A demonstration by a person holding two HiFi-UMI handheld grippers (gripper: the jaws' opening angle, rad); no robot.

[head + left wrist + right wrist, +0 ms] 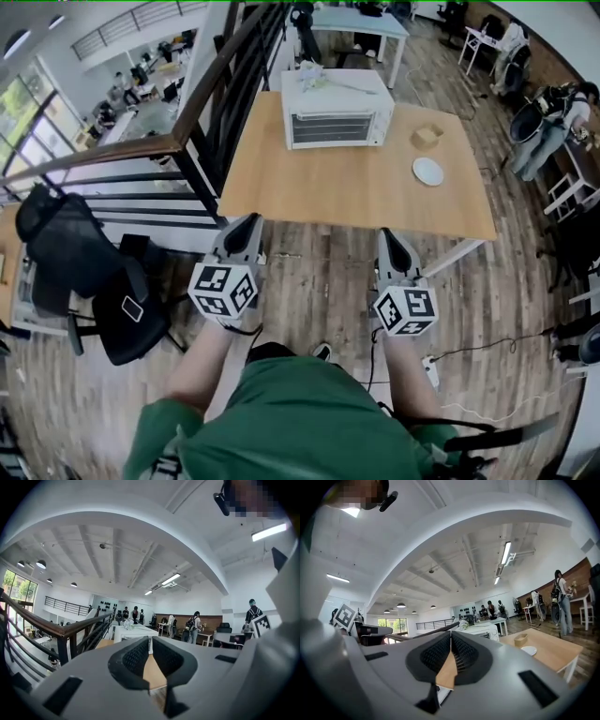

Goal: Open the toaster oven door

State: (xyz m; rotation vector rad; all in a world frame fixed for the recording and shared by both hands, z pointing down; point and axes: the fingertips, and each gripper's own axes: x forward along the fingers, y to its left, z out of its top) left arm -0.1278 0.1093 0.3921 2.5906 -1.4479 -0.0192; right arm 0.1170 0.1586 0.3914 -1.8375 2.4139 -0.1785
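Observation:
A white toaster oven (336, 110) stands at the far side of a wooden table (347, 192), its front door closed and facing me. It also shows small in the left gripper view (136, 631) and the right gripper view (483, 630). My left gripper (248, 221) and right gripper (389, 235) are held level over the floor, short of the table's near edge and well away from the oven. Both are shut with nothing between the jaws, as the left gripper (150, 642) and right gripper (450, 638) show in their own views.
A white plate (428, 171) and a small wooden box (427, 137) sit on the table's right side. Crumpled white material (314, 77) lies on the oven. A dark stair railing (141, 150) and a black office chair (84, 272) stand at the left. People stand further back.

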